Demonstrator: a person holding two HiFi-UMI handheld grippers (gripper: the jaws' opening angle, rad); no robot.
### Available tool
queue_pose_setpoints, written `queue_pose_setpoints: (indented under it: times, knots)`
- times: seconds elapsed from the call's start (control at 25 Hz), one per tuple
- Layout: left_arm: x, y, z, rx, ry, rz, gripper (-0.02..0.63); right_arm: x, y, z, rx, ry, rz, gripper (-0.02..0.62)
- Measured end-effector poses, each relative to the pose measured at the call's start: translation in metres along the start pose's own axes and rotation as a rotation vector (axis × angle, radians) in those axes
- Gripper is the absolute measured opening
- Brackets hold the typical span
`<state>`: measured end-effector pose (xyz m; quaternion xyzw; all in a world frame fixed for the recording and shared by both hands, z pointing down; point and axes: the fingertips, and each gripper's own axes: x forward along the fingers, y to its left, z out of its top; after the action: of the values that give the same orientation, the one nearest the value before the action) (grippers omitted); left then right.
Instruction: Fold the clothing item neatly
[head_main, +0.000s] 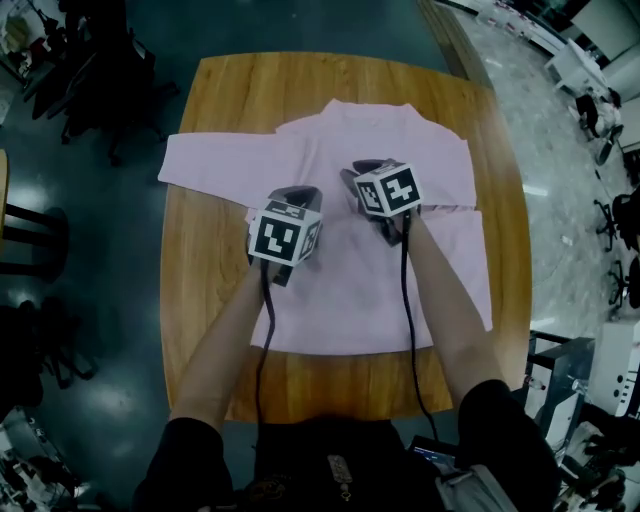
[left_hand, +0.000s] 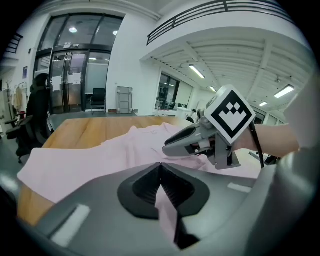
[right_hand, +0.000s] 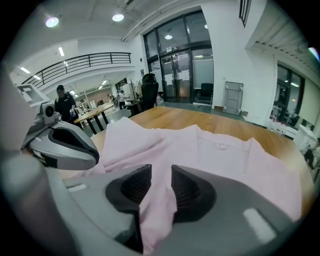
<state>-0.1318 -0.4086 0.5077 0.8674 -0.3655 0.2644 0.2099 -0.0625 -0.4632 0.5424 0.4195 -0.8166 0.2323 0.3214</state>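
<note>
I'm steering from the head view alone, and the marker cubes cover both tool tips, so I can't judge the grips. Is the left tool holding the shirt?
Observer: Yes. In the left gripper view the left tool has its jaws together on a pinch of the pink shirt.
Operator: And the right one?
Observer: In the right gripper view the right tool has its jaws apart, with a fold of the shirt between them.
Operator: Is anyone near the table?
Observer: A person stands in the background at the left of the right gripper view, well away from the table.
</note>
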Motion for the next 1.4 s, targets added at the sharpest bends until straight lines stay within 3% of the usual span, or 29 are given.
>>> queue_pose_setpoints:
  times: [0.36, 0.6, 0.96, 1.24, 1.4]
  knots:
    - [-0.027, 0.055, -0.016, -0.015, 0.006, 0.064, 0.008, -0.001, 0.032, 0.008, -0.042, -0.008, 0.03, 0.118]
    - [-0.05, 0.119, -0.029, -0.041, 0.013, 0.184, 0.008, 0.001, 0.065, 0.025, -0.096, -0.031, 0.057, 0.06]
    - [-0.09, 0.229, -0.053, -0.099, 0.011, 0.371, 0.01, 0.031, 0.13, 0.054, -0.13, -0.057, 0.112, 0.054]
    - [-0.084, 0.277, -0.066, -0.092, 0.024, 0.428, 0.165, 0.042, 0.158, 0.053, -0.132, -0.047, 0.121, 0.055]
    - [-0.068, 0.277, -0.082, -0.107, 0.105, 0.4, 0.192, 0.037, 0.157, 0.051, -0.131, -0.044, 0.107, 0.054]
